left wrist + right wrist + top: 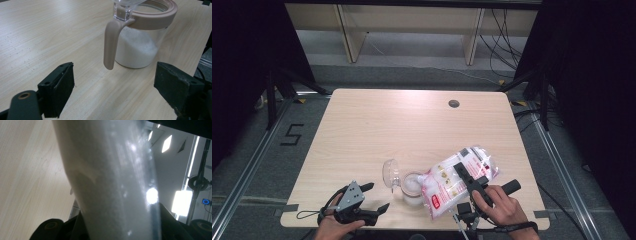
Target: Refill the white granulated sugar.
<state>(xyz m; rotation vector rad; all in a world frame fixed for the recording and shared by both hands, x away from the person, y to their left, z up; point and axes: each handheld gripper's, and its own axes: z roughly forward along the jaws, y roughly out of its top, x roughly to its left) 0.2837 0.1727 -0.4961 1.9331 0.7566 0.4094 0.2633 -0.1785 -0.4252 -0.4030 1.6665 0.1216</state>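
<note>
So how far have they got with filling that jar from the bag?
Done: the jar stands with its clear lid flipped open and already holds a good layer of white powder.

In hand: the right gripper clamps the bag, tilted with its lower end at the jar's mouth. The left gripper waits open beside it.

Left: emptying the bag, which looks far from empty, then probably closing the lid.

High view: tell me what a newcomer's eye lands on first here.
The clear bag of white powder stands out first, clamped in the right gripper and tilted over the open jar near the table's front edge. The jar, with its beige rim, handle and flipped-up clear lid, is already partly filled with white powder. The left gripper waits open beside it.
</note>
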